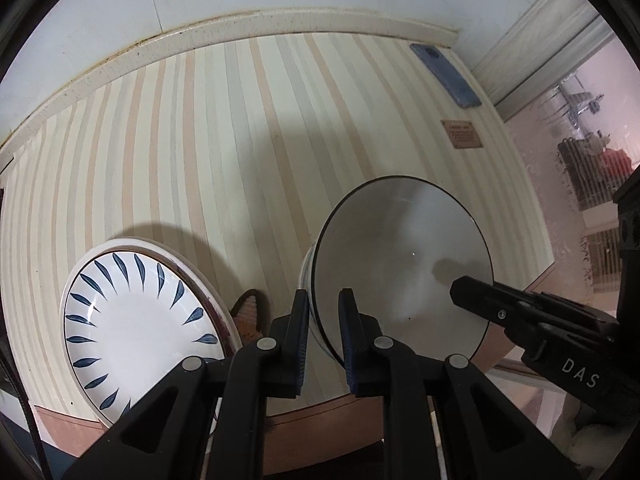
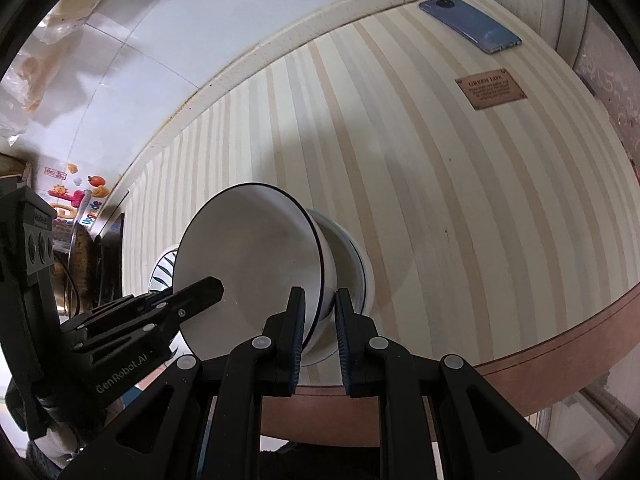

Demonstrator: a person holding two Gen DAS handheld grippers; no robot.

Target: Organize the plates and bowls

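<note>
Pointing steeply downward, the left gripper (image 1: 324, 312) is clamping the left rim of the white bowl (image 1: 400, 264), beside the leaf-patterned plate (image 1: 136, 332). The right gripper (image 2: 320, 312) is clamping the opposite rim, holding the bowl above another bowl (image 2: 354, 264) on the striped table (image 2: 440, 200).

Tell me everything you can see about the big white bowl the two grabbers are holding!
The bowl is white and glossy, like ceramic, with a thin dark line around its rim and nothing inside. It is wide at the top and narrow at the foot. The left gripper and the right gripper each pinch its rim, on opposite sides. It sits above a second bowl on the striped table.
</note>
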